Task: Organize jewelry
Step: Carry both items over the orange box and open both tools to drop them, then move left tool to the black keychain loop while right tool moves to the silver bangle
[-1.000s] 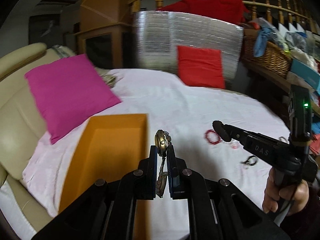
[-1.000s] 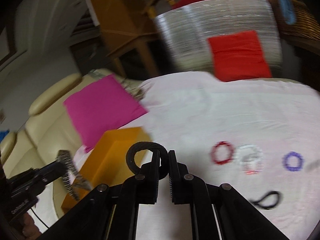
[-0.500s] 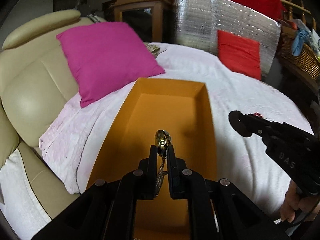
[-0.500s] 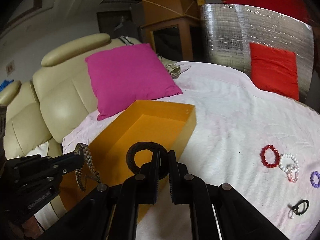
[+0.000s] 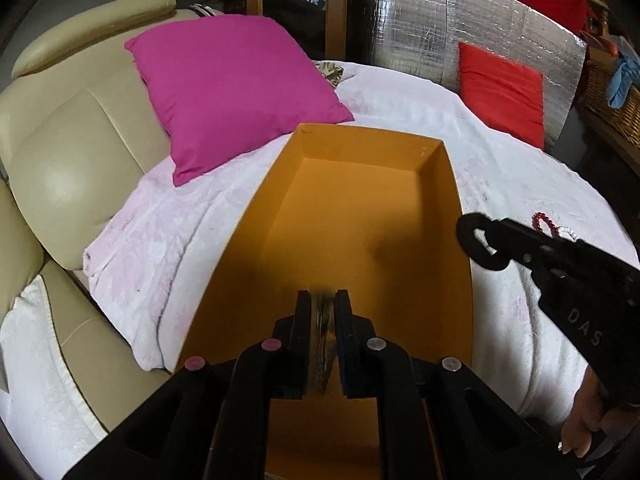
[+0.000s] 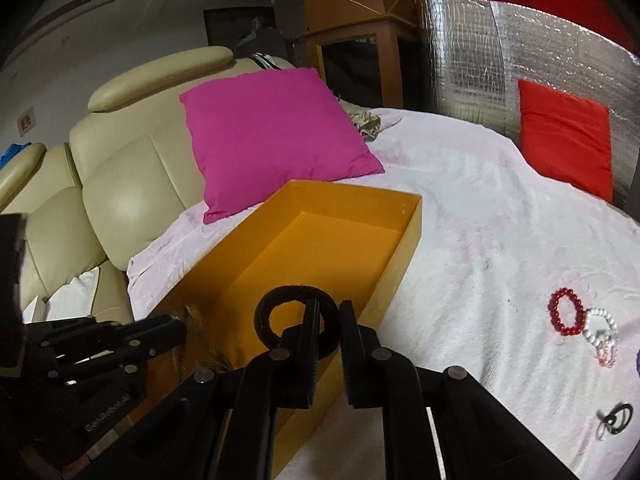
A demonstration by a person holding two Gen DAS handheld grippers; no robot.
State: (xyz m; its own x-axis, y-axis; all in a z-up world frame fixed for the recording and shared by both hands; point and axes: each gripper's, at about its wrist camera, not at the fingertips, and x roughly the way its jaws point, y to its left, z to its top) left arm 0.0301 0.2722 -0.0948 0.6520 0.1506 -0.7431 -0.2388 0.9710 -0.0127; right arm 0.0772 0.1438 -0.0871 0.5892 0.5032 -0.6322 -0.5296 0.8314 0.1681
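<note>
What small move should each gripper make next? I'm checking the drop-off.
Probably finish opening both. The left gripper, jaws just opening, has the metal wristwatch between them over the orange cardboard box; the right gripper, also opening, has the black fabric ring above its rim.

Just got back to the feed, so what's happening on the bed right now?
A person is sorting jewelry into the orange box on the white bedspread. The left gripper hangs over the box with a gold watch between its fingers, which have just been opening. The right gripper carries a black ring-shaped band above the box's near corner, its fingers also just opening. The box looks empty. A red bead bracelet, a white one and a small black piece wait on the spread.
</note>
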